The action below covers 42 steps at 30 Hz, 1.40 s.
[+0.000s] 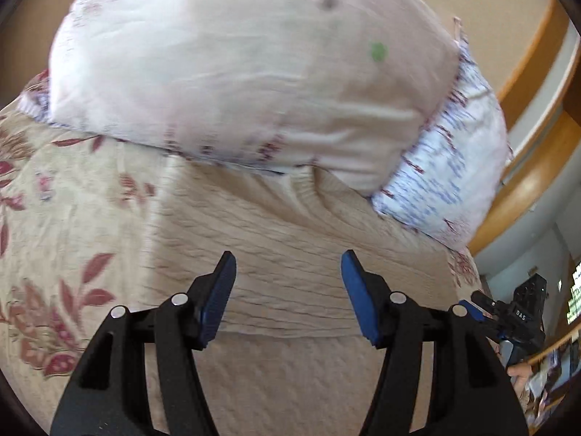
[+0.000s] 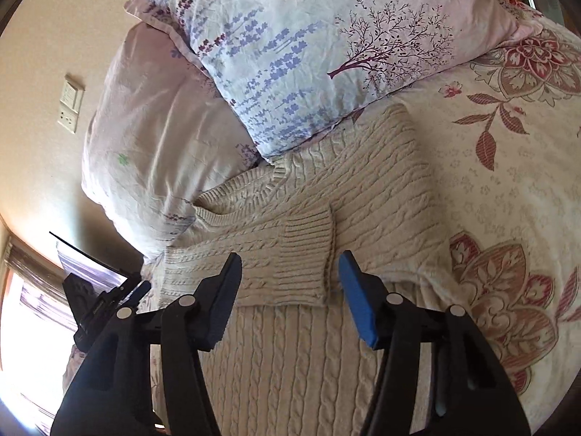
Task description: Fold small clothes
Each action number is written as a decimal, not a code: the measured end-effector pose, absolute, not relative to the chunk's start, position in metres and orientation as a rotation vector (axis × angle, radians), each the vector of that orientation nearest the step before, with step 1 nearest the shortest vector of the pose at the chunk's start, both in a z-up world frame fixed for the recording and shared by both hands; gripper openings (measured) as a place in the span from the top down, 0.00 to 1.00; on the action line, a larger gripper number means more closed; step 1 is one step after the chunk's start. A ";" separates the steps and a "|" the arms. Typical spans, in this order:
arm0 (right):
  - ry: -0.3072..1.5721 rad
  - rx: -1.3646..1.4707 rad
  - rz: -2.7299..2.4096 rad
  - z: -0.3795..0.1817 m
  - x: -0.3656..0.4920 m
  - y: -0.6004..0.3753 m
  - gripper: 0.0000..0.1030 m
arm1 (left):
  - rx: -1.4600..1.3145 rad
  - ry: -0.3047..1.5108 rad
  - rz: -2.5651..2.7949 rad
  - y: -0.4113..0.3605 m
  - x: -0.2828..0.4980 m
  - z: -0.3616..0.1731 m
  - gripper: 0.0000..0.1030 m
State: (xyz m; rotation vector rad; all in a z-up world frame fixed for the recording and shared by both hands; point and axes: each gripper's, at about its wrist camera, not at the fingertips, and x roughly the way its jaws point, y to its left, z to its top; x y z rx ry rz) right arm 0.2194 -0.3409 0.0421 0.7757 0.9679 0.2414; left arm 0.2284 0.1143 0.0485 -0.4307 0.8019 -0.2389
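Note:
A cream cable-knit sweater (image 2: pixel 381 189) lies flat on the bed, its neckline toward the pillows. One sleeve is folded across the body, and its ribbed cuff (image 2: pixel 308 254) ends near the middle. My right gripper (image 2: pixel 290 265) hovers open just above that cuff, with nothing between its blue pads. In the left wrist view the sweater (image 1: pixel 283 218) looks blurred. My left gripper (image 1: pixel 288 265) stands open over it and holds nothing. Each gripper shows at the edge of the other's view: the left gripper (image 2: pixel 105 301) and the right gripper (image 1: pixel 508 312).
A floral bedspread (image 2: pixel 508 163) covers the bed under the sweater. Two pillows, one pale pink (image 2: pixel 152 138) and one with a tree and flower print (image 2: pixel 326 54), lie against the sweater's top edge. A wooden headboard (image 1: pixel 533 72) curves behind them. A wall socket (image 2: pixel 70 103) is on the wall.

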 end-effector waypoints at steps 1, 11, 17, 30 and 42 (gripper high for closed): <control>0.980 0.759 0.230 0.039 0.225 -0.339 0.46 | -0.444 0.809 -0.203 0.128 0.229 0.044 0.42; 1.059 0.574 0.236 0.016 0.240 -0.299 0.89 | -0.427 0.909 -0.102 0.165 0.234 0.006 0.43; 0.872 0.386 0.216 0.064 0.243 -0.280 0.92 | -0.394 0.890 -0.102 0.159 0.234 0.004 0.44; 0.983 0.322 0.054 0.024 0.261 -0.285 0.92 | -0.390 0.870 -0.107 0.157 0.230 0.003 0.44; 1.020 0.171 0.010 0.023 0.264 -0.269 0.82 | -0.354 0.880 -0.094 0.153 0.231 0.004 0.43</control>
